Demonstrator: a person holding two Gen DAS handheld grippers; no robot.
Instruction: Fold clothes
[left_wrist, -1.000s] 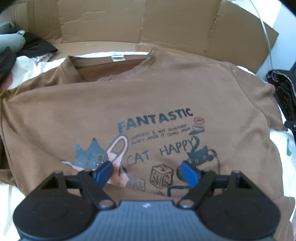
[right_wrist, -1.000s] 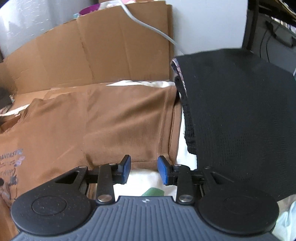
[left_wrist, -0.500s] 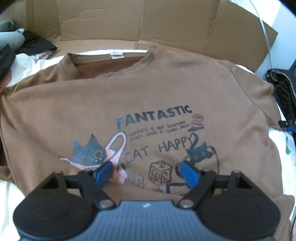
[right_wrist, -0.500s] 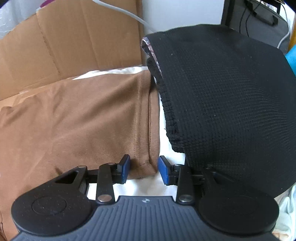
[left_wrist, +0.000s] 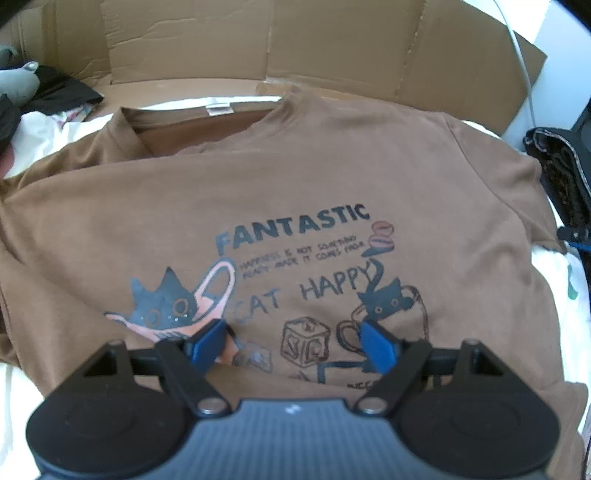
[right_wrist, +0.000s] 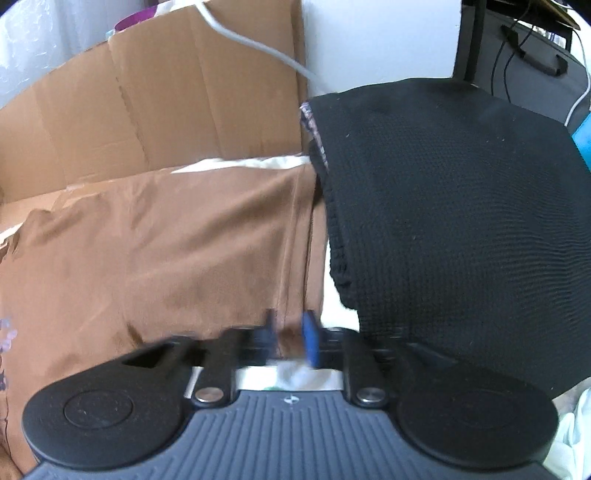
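1. Where things are: brown t-shirt (left_wrist: 280, 177) lies spread front-up on white bedding (left_wrist: 569, 295), cardboard (left_wrist: 332, 48) behind the collar. Its sleeve (right_wrist: 207, 240) on the right side ends just beside a black knit garment (right_wrist: 461, 229), hem edge close to touching it.
2. Left gripper (left_wrist: 295, 339): fingers spread wide, nothing between them, poised over the cat print low on the chest. Risk: if it closes there it'd prob. pinch only the top layer, so front lifts w/o the back and the fold bunches.
3. Right gripper (right_wrist: 290, 338): at the sleeve hem, jaws opening, brown cloth showing between the blurred blue pads (right_wrist: 309, 341). Can't tell if the pads touch the cloth. Risk: gap too wide at the hem = sleeve slips out once lifted.
4. Black knit sits v. close to the right gripper. Risk: outer finger snags its edge and drags it along w/ the sleeve, or pulls it onto the shirt.
5. Collar area already rumpled, left side of shirt wrinkled near the edge. Risk: folding over that w/o smoothing locks in creases, lopsided result.
6. Bedding is soft: pressing down to catch the hem may grab the sheet too.
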